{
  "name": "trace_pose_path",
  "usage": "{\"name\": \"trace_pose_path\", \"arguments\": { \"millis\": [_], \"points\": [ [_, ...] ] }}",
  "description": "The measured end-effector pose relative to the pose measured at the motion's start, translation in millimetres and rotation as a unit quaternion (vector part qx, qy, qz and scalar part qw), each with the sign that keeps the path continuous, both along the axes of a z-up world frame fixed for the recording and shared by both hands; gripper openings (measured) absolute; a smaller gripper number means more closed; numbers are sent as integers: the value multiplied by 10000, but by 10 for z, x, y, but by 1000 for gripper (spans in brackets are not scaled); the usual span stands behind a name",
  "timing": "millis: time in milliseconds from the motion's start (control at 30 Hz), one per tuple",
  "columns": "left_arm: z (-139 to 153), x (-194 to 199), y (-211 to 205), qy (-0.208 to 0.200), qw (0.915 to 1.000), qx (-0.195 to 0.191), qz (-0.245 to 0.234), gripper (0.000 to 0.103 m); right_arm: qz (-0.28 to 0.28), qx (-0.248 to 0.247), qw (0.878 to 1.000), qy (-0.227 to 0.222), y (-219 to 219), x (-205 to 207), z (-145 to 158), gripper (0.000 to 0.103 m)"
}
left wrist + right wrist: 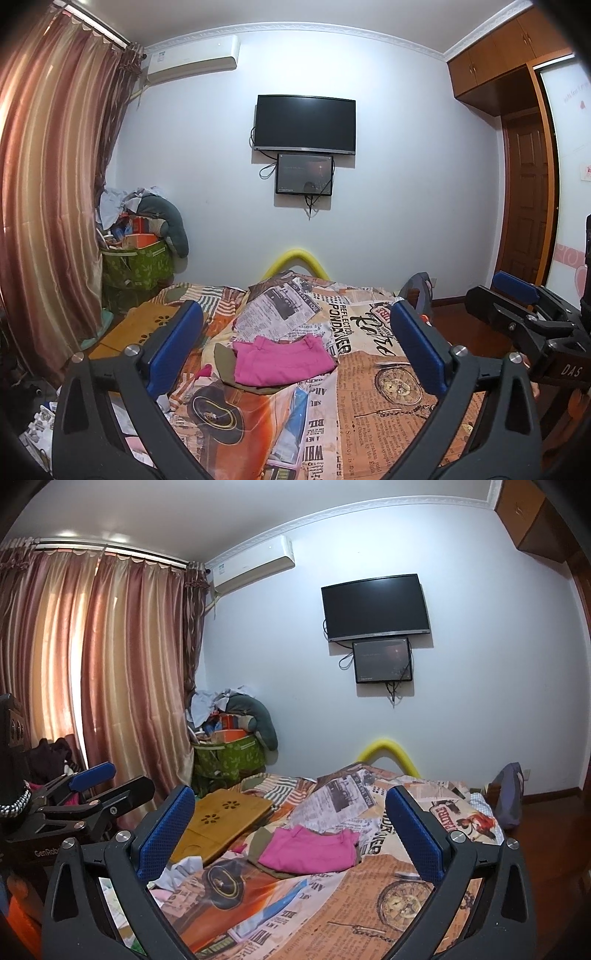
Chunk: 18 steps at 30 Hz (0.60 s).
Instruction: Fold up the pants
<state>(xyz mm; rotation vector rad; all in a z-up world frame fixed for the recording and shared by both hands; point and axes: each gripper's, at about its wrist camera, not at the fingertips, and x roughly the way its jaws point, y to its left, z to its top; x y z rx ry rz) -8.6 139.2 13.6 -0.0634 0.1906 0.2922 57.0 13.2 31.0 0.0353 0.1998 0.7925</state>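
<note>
With the left gripper (295, 354) and right gripper (290, 834) both hanging wide open and empty, the folded pink pants (280, 360) are lying on the bed (388, 413) atop an olive garment (225, 358), risking a grab catching both layers.

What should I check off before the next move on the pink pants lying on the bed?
1. Left hand-held gripper open with nothing between its fingers: ok.
2. Right hand-held gripper open and empty: ok.
3. Pink pants in view and not covered by anything: ok.
4. Pants already folded: they lie as a compact rectangle on an olive garment, but whether the fold is finished: cannot tell.
5. Both grippers clear of the pants, neither touching the fabric: ok.
6. Flat spot for folding: not ok, the printed bedspread is rumpled and a wooden lap tray lies on the bed to the left.
</note>
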Motion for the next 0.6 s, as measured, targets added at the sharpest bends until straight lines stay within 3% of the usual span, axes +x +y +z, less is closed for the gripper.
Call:
{"name": "trace_pose_path", "arguments": {
  "millis": [600],
  "points": [
    [-34,13,33,65,10000,-3,-61,102,-25,-38,10000,19,-2,-40,9,103]
  ]
}}
